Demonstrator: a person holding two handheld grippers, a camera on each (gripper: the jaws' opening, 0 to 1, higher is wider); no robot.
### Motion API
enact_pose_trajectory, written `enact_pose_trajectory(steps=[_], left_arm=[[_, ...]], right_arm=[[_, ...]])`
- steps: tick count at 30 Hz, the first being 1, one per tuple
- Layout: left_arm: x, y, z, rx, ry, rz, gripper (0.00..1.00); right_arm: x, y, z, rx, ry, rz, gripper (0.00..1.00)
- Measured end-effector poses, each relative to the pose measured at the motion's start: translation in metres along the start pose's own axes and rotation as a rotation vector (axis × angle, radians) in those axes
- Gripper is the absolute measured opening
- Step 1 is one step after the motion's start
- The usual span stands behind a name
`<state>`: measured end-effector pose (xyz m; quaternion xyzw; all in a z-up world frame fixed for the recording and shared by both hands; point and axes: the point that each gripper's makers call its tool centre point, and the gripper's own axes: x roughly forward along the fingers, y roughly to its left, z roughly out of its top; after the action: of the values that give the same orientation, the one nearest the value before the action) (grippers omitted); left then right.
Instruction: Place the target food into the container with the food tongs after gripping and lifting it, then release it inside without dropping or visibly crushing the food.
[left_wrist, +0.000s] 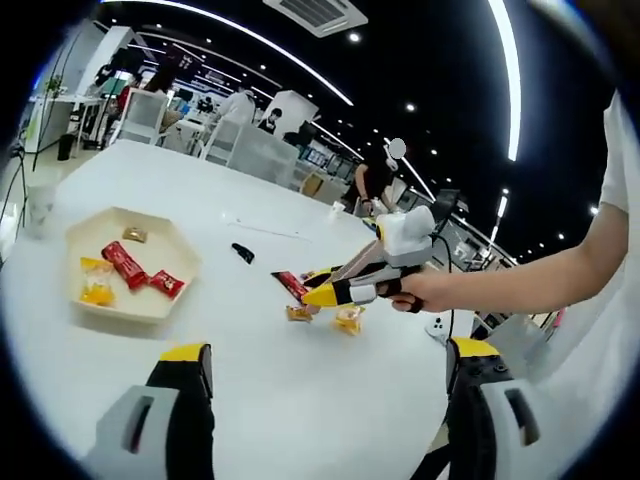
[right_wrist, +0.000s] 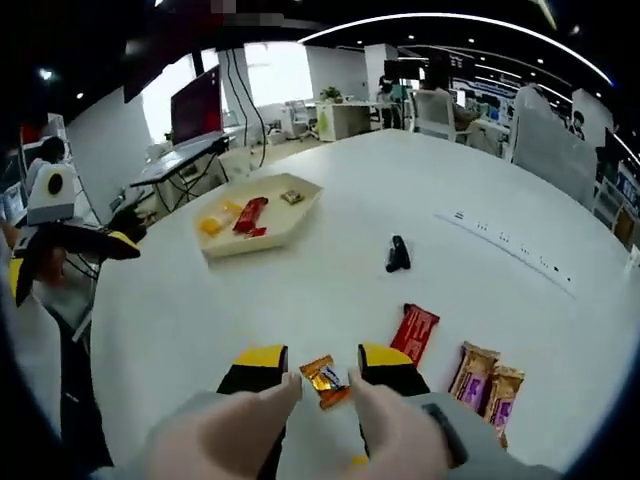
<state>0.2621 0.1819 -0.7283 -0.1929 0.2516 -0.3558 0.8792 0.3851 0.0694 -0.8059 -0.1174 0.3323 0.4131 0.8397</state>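
A small orange-wrapped candy (right_wrist: 325, 381) lies on the white table between the yellow-tipped jaws of my right gripper (right_wrist: 324, 360). The jaws stand on either side of it with small gaps, so the gripper is open around it. In the left gripper view the right gripper (left_wrist: 322, 293), held by a hand, points down at the candy (left_wrist: 298, 313). The cream hexagonal tray (right_wrist: 300, 208) holds red and yellow wrapped snacks and sits farther across the table; the same tray (left_wrist: 178, 252) lies left in the left gripper view. My left gripper (left_wrist: 330, 350) hovers wide open over bare table.
A red bar (right_wrist: 415, 333) and two brown-purple wrappers (right_wrist: 487, 382) lie right of the candy. A small black object (right_wrist: 397, 255) rests mid-table. My left gripper (right_wrist: 118, 241) shows at the table's left edge. Desks, chairs and people stand beyond the table.
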Motion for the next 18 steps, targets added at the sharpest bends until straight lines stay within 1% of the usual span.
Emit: enact_pose_trajectory(steps=[5,8,11,16,18], left_arm=[[0.003,0.006,0.002,-0.012,-0.002,0.013,0.98],[0.006,0.008,0.003,-0.018,-0.001,0.02,0.98],[0.007,0.009,0.003,-0.021,0.0,0.028,0.97],[0.005,0.013,0.004,-0.033,-0.001,0.048,0.97],[0.003,0.014,0.003,-0.036,0.003,0.056,0.97]], right_arm=[[0.006,0.004,0.002,-0.034,0.008,0.059,0.27],[0.011,0.006,0.0,-0.069,0.033,0.085,0.27],[0.016,0.006,-0.001,-0.072,0.041,0.106,0.27],[0.02,0.006,-0.009,-0.1,0.072,0.117,0.27],[0.021,0.004,-0.014,-0.092,0.084,0.116,0.27]])
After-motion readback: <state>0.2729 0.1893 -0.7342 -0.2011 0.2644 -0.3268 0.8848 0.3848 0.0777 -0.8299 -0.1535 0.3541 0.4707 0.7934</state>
